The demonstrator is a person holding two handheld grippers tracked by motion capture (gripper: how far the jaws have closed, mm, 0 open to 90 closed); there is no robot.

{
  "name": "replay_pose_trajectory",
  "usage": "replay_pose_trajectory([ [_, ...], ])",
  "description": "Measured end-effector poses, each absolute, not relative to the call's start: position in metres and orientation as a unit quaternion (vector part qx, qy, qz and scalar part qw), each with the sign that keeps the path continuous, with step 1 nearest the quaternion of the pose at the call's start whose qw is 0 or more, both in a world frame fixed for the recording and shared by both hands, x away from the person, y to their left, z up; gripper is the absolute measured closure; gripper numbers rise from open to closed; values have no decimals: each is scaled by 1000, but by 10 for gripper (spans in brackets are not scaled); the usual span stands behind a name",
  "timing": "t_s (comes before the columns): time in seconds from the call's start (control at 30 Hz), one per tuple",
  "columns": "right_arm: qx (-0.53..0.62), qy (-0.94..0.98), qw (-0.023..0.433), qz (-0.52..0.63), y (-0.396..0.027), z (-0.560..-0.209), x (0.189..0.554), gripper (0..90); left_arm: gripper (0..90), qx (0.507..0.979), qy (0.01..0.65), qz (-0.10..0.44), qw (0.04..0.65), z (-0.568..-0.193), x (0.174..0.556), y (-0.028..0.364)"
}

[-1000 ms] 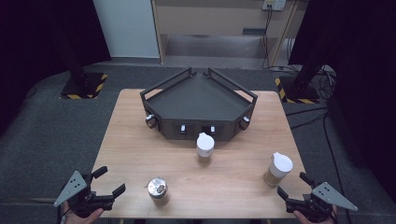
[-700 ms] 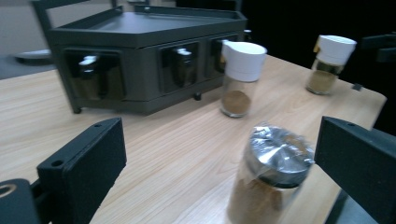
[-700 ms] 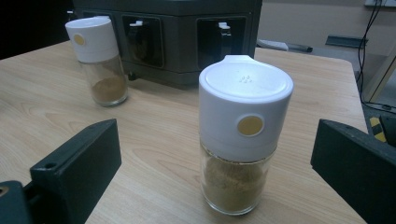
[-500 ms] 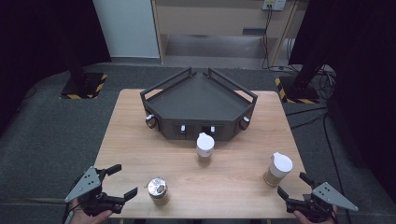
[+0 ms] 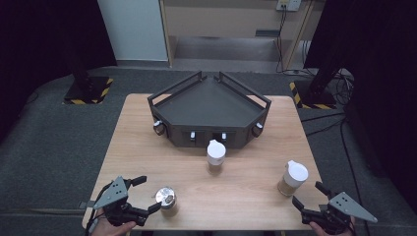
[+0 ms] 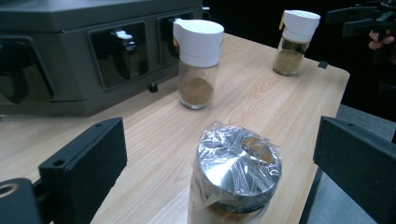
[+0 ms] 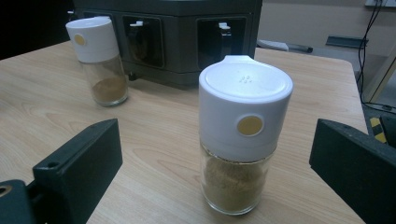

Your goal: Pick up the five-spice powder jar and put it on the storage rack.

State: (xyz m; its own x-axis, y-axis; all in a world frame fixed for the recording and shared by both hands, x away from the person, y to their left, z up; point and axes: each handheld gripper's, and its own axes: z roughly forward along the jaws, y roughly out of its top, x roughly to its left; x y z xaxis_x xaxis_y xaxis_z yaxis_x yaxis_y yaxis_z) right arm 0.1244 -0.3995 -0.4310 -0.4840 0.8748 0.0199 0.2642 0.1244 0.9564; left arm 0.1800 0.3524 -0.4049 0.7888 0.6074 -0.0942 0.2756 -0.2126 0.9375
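At lower left of the high view, the left gripper (image 5: 145, 194) gapes wide beside the foil-capped jar (image 5: 166, 200), gripping nothing. Lower right, the right gripper (image 5: 310, 198) stands equally wide and empty, just short of the white-lidded shaker (image 5: 292, 178).

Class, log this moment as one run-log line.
left gripper: open, at foil-capped jar | right gripper: open, near white-capped jar | nothing held

The base of the plastic-wrapped, metal-lidded glass jar (image 6: 236, 175) is cut off by the left gripper view's lower edge. The contents of the dark angular rack's (image 5: 209, 105) front slots cannot be identified.
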Motion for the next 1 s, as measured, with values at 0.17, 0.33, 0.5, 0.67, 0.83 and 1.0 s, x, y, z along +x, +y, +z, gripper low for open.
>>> replay_pose_trajectory([
  [0.17, 412, 690, 295, 517, -400, -431, 124, 28, 18, 767, 291, 139, 555, -417, 186, 344],
  [0.33, 411, 690, 295, 517, -400, -431, 125, 31, 23, 774, 290, 138, 545, -424, 188, 335],
  [0.5, 412, 689, 295, 517, -400, -431, 124, 33, 28, 779, 288, 137, 540, -430, 188, 328],
  [0.67, 411, 691, 294, 517, -400, -431, 125, 35, 44, 776, 291, 136, 542, -435, 187, 326],
  [0.83, 410, 691, 295, 517, -400, -431, 125, 37, 82, 778, 288, 137, 541, -440, 188, 326],
  [1.0, 410, 691, 295, 517, -400, -431, 125, 39, 158, 782, 278, 147, 538, -445, 187, 324],
])
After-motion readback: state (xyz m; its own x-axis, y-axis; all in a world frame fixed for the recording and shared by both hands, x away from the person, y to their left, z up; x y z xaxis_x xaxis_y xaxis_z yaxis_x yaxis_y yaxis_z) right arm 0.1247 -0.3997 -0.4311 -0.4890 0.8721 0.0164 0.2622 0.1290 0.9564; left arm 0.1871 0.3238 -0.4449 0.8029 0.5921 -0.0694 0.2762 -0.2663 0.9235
